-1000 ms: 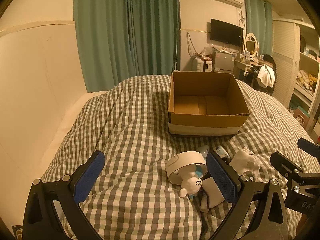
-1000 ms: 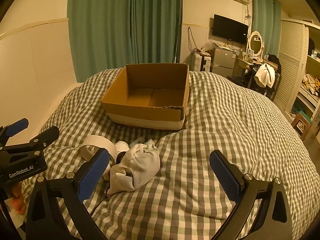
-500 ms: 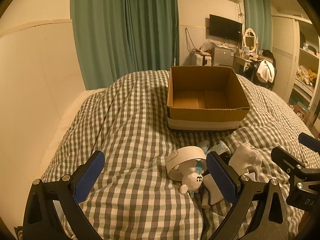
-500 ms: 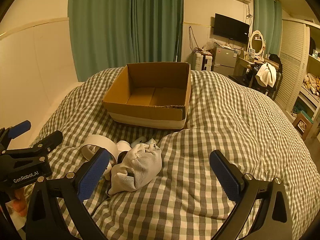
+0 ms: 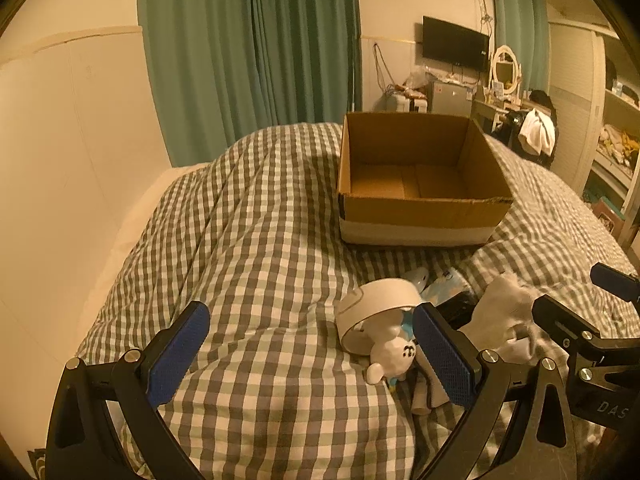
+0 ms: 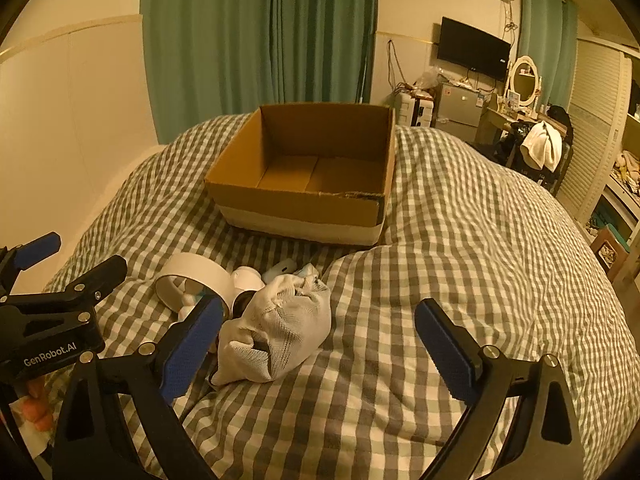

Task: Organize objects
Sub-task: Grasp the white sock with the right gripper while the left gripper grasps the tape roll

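An open cardboard box [image 5: 420, 208] [image 6: 304, 212] with nothing inside sits on the checked duvet [image 5: 260, 240] [image 6: 460, 260]. In front of it lies a small heap: a white tape roll [image 5: 376, 300] [image 6: 192, 276], a white plush figure [image 5: 394, 354], a crumpled white cloth [image 5: 504, 316] [image 6: 280, 328] and small items under them. My left gripper [image 5: 310, 354] is open above the duvet, its right finger beside the plush figure. My right gripper [image 6: 320, 348] is open too, its left finger next to the cloth. Neither holds anything.
Green curtains [image 5: 248, 48] hang behind the bed, with a cream wall [image 5: 72, 120] on the left. A desk with a mirror [image 6: 524, 80], a TV [image 6: 472, 48] and shelves [image 6: 624, 184] stand at the right. The duvet bulges high to the right of the heap.
Both grippers have drifted slightly forward and the views have tilted a little. The box and heap have stayed put, and both grippers have stayed open.
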The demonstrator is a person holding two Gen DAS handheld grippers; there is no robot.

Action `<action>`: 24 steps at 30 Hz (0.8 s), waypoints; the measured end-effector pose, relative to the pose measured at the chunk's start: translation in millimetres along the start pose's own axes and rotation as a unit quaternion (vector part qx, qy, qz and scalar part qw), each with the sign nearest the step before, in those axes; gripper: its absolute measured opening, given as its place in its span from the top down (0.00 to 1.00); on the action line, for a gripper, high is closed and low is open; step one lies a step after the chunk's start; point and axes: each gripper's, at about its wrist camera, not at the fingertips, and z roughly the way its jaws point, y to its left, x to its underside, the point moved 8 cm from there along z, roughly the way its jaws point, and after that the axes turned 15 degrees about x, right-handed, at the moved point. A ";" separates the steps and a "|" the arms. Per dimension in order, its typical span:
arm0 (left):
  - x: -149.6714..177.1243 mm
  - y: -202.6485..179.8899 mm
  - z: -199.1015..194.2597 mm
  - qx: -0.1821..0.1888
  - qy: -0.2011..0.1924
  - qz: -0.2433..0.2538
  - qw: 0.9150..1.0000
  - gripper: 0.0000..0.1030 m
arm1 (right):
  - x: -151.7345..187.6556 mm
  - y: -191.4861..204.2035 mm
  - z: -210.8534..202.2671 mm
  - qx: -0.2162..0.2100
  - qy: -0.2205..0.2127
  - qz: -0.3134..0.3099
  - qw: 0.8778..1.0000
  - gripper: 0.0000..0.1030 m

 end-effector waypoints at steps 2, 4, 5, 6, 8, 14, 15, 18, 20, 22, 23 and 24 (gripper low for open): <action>4.1 2.4 6.4 -0.003 0.010 -0.003 1.000 0.00 | 2.3 5.6 9.0 -0.001 0.010 -0.009 1.000 0.06; 8.3 5.1 12.1 -0.004 0.020 -0.007 1.000 0.00 | 4.3 11.7 17.0 -0.006 0.020 -0.017 1.000 0.10; 10.7 6.5 15.5 -0.003 0.025 -0.009 1.000 0.00 | 6.1 15.8 22.7 -0.011 0.028 -0.023 0.999 0.10; 12.6 7.3 18.1 -0.003 0.028 -0.010 1.000 0.00 | 7.4 18.9 27.0 -0.015 0.033 -0.028 0.999 0.12; 16.5 8.5 23.6 -0.001 0.036 -0.011 0.999 0.00 | 12.2 25.8 37.0 -0.022 0.050 -0.038 0.998 0.18; 24.4 6.3 35.4 0.013 0.053 -0.014 0.998 0.00 | 23.4 43.0 53.1 -0.042 0.073 -0.059 0.995 0.46; 24.6 5.0 36.6 0.016 0.055 -0.014 0.998 0.00 | 22.8 43.0 51.9 -0.042 0.069 -0.059 0.995 0.49; 25.1 0.1 41.9 0.026 0.060 -0.012 0.998 0.00 | 19.8 37.4 48.2 -0.050 0.060 -0.043 0.996 0.54; 24.2 -3.4 46.8 0.034 0.064 -0.012 0.997 0.00 | 15.4 30.3 44.6 -0.047 0.053 -0.031 0.997 0.56; 21.7 -6.3 54.2 0.041 0.068 -0.015 0.997 0.00 | 8.7 20.6 40.1 -0.036 0.040 -0.024 0.998 0.56; 20.2 -7.3 58.6 0.043 0.070 -0.017 0.996 0.00 | 4.8 16.4 37.8 -0.031 0.034 -0.022 0.999 0.56; 18.5 -7.6 62.5 0.043 0.072 -0.019 0.996 0.00 | 1.2 12.3 35.6 -0.027 0.028 -0.021 0.999 0.56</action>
